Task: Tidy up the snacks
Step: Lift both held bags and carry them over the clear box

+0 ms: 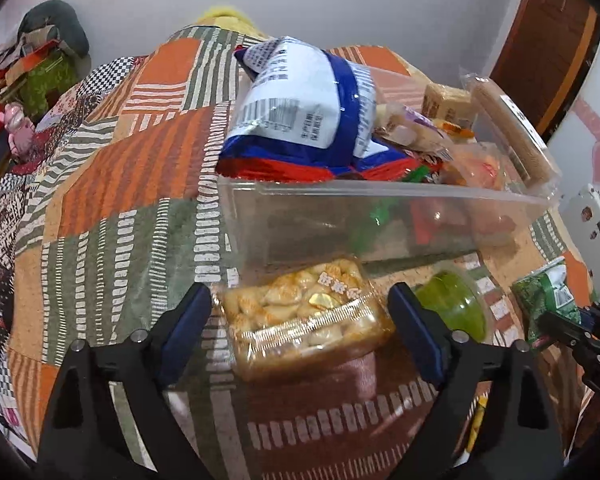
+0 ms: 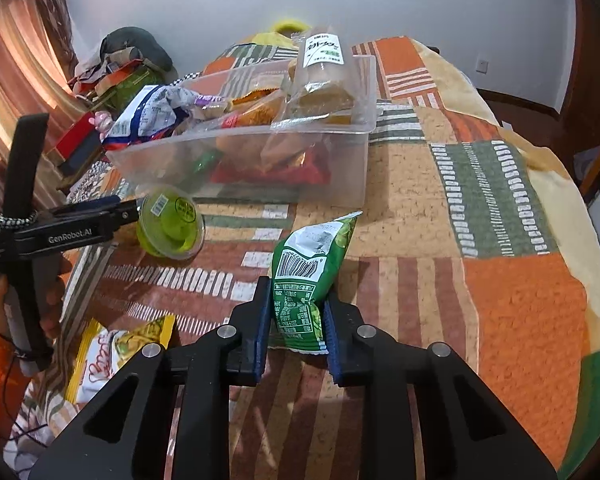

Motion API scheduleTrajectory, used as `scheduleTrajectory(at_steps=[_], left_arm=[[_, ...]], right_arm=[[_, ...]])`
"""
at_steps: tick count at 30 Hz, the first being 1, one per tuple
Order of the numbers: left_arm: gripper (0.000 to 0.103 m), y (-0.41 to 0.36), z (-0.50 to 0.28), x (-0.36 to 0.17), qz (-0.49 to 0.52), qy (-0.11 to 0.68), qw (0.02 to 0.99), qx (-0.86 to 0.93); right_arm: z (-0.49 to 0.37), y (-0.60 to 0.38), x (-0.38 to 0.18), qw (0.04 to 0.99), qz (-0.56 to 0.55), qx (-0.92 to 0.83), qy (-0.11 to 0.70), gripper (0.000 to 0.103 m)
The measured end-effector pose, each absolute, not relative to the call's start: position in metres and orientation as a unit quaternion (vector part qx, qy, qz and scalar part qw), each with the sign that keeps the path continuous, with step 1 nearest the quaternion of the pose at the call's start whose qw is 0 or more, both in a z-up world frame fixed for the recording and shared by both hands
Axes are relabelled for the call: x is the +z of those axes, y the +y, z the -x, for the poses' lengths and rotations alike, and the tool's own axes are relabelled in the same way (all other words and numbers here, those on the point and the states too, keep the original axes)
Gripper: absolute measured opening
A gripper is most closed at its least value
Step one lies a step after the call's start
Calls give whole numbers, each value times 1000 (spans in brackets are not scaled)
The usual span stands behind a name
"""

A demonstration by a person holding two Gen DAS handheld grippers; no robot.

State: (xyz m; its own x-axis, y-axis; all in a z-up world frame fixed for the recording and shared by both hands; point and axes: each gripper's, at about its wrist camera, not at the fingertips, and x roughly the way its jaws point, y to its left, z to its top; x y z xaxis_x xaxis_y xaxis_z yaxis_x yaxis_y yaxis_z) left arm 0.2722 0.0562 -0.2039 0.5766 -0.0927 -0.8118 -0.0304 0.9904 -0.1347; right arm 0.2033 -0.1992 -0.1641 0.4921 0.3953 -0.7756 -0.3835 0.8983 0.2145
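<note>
Snacks go into the clear bin [image 2: 300,148], which sits on the table [image 2: 520,300] in the upper middle of my right view. My right gripper [image 2: 296,336] is clamped on a green packet [image 2: 312,276]; I should lift it over the near wall and let go into the gap. My left gripper [image 1: 300,328] is spread wide around a clear biscuit pack [image 1: 308,316], not squeezing yet. "GenRobot.AI" reads on the left handle; the packet print is Chinese, too small to read.
</note>
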Motion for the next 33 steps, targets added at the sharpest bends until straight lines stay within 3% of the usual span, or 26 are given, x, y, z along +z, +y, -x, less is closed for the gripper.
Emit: scheduleTrajectory(at_steps=[14,18,21,33], left_arm=[[95,74,-283,-225,92,479,873,3],[80,71,-279,-223,79,475,877,-9],[77,74,-274,-220,88,475,876,-20],[76,70,-243,-156,63,402,913,-24]], right_arm=[[-199,-202,-156,870,-16,227,438,21],[-199,-204,-150,873,-16,225,431,21],[-198,-204,-144,877,-19,226,424,21],[-210,-194,-113,893,-23,240,380,21]])
